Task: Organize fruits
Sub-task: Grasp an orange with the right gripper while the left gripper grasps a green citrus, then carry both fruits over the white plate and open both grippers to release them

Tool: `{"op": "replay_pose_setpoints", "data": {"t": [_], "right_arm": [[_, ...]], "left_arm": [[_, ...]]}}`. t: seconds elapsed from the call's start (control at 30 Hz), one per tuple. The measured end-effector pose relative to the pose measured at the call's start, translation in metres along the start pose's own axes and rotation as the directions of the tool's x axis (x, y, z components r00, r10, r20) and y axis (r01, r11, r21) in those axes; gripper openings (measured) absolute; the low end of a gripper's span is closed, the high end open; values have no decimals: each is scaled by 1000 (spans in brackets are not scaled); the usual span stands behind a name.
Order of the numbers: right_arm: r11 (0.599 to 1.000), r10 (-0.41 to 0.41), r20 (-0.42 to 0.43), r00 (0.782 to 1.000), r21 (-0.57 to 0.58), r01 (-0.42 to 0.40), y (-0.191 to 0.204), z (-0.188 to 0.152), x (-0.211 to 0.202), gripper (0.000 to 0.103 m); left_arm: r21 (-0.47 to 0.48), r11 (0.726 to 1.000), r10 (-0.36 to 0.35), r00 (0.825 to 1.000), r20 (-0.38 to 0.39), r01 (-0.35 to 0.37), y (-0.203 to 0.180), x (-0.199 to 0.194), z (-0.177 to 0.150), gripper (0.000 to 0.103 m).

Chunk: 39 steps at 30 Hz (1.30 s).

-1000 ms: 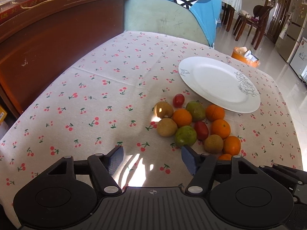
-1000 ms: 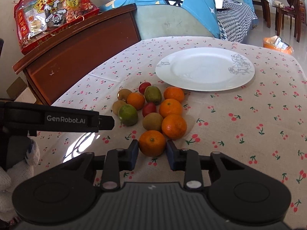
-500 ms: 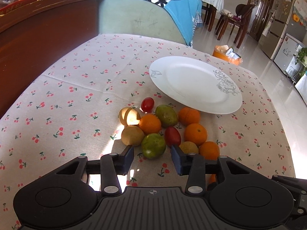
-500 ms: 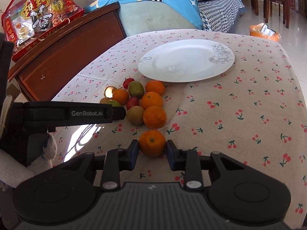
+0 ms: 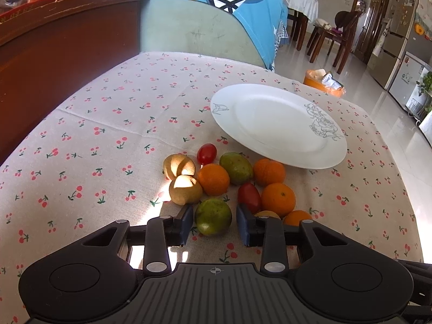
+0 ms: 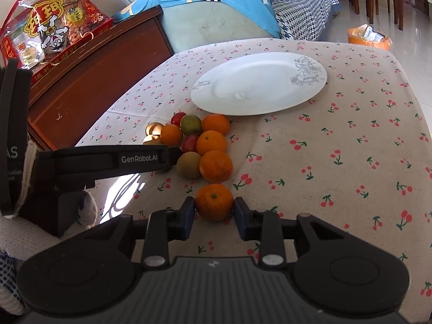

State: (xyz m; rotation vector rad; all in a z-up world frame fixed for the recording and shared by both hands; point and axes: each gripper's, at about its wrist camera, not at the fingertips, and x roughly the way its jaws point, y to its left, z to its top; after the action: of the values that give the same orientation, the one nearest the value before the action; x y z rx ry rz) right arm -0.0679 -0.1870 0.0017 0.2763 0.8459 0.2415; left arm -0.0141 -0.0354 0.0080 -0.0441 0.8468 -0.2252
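Observation:
A pile of fruit lies on the cherry-print tablecloth in front of a white plate (image 5: 278, 124), which is empty. My left gripper (image 5: 214, 224) has its jaws around a green citrus fruit (image 5: 213, 216), with small gaps at both pads, so it is open. Beyond it lie oranges (image 5: 213, 179), two red tomatoes (image 5: 206, 153) and brown kiwis (image 5: 185, 190). My right gripper (image 6: 214, 214) is shut on an orange (image 6: 214, 202), apart from the pile. The plate (image 6: 259, 86) also shows in the right wrist view, as does the left gripper's body (image 6: 108, 159).
A dark wooden cabinet (image 6: 89, 73) stands along the table's left side with a red snack bag (image 6: 46, 24) on top. A sofa with a blue cover (image 5: 216, 13) is behind the table. The table edge falls off on the right toward the tiled floor.
My left gripper has moved forward to the pile and narrowed its jaws around the green fruit. My right gripper has pulled the held orange back, away from the pile.

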Motion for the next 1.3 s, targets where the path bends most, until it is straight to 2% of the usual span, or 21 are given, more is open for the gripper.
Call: {"op": "replay_pose_setpoints", "data": {"t": [0.07, 0.87, 1.3], "right_arm": [[1000, 0, 1, 1000, -6, 0, 0, 0, 0, 33], [1000, -9, 64, 998, 5, 9, -1, 6, -8, 31], [996, -9, 152, 988, 85, -4, -20, 23, -17, 31]], "left_arm": [[8, 1000, 6, 1000, 2, -6, -1, 0, 0, 27], [39, 999, -3, 998, 62, 0, -6, -36, -1, 26], [79, 994, -86, 991, 98, 79, -24, -45, 28, 26]]}}
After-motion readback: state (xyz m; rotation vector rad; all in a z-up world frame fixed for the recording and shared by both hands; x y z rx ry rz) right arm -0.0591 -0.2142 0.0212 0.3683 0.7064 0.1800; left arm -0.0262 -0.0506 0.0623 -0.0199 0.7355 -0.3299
